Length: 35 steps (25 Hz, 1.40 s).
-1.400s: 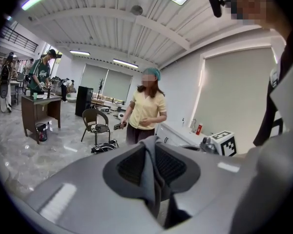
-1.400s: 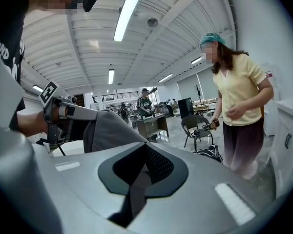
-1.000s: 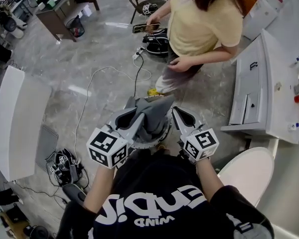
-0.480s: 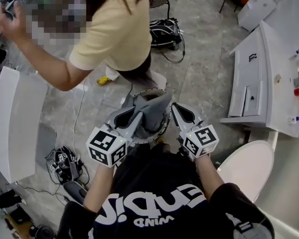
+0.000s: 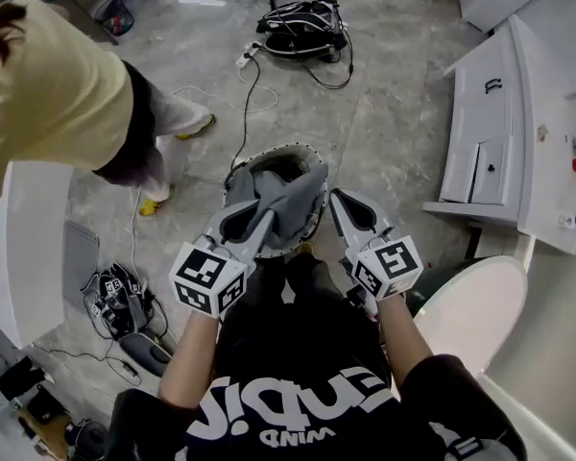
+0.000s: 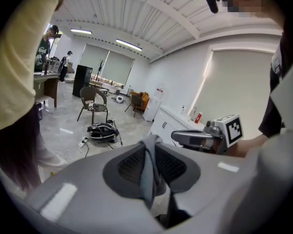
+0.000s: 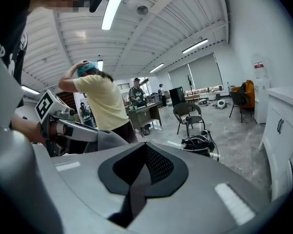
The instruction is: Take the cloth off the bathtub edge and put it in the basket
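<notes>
A person in a yellow top (image 5: 48,84) stands to the left of the round basket (image 5: 259,154) on the floor, and a white cabinet (image 5: 499,133) stands to its right. The grey cloth (image 5: 290,203) hangs directly over the basket (how far it dips inside cannot be told), pinched between the jaws of the left gripper (image 5: 265,219). The right gripper (image 5: 338,200) hovers above the basket's right rim with its jaws closed on nothing.

Your cloth (image 5: 286,205) is soft, matt grey fabric. Your left gripper (image 5: 266,217) is smooth, matt grey plastic, and its dark pads (image 6: 129,164) are finely ribbed. The floor (image 5: 384,94) below you is polished, glossy, stone-patterned tile.
</notes>
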### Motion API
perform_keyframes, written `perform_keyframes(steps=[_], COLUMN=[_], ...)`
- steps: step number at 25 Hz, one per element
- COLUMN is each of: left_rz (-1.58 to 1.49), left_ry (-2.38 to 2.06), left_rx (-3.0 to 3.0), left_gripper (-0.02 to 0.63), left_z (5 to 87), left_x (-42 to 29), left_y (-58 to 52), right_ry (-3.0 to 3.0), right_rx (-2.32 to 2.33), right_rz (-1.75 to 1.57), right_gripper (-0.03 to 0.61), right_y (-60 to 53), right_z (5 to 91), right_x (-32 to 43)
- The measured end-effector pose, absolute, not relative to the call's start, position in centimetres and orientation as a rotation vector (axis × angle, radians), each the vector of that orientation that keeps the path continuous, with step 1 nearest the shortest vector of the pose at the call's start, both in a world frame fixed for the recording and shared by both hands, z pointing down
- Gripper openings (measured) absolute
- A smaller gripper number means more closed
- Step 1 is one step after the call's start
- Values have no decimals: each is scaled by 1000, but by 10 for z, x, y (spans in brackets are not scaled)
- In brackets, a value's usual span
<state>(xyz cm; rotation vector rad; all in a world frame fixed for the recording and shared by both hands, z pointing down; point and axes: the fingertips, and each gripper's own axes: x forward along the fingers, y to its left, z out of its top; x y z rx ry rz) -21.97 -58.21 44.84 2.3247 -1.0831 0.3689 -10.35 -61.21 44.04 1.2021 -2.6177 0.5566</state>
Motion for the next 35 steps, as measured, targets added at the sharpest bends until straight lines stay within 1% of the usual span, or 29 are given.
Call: perform_keyframes(steps=[7, 14, 22, 27, 32, 33, 35], left_rz=[452, 530, 592, 587, 584, 579, 562], left_ry=[-1053, -1043, -1041, -1060, -1065, -1061, -1054], left_rx=[2302, 2272, 2219, 2186, 2161, 2158, 2151], left_gripper=[58, 58, 60, 60, 61, 64, 99], left_z=[511, 586, 670, 700, 718, 722, 727], left_x=[-214, -225, -221, -223, -225, -225, -224], left_y=[-590, -599, -595, -596, -591, -590, -586], right_ry=[-2563, -2526, -2448, -2427, -2431, -2429, -2424], right_rx=[1211, 1234, 1207, 1184, 1135, 1130, 1120], right_rz=[605, 681, 785, 841, 868, 871, 876], right_gripper=[9, 9, 9, 9, 9, 9, 9], right_y=[-617, -614, -594, -583, -572, -571, -567], right_z=[484, 536, 607, 636, 646, 648, 651], right_x=[-100, -110, -103, -107, -118, -118, -118])
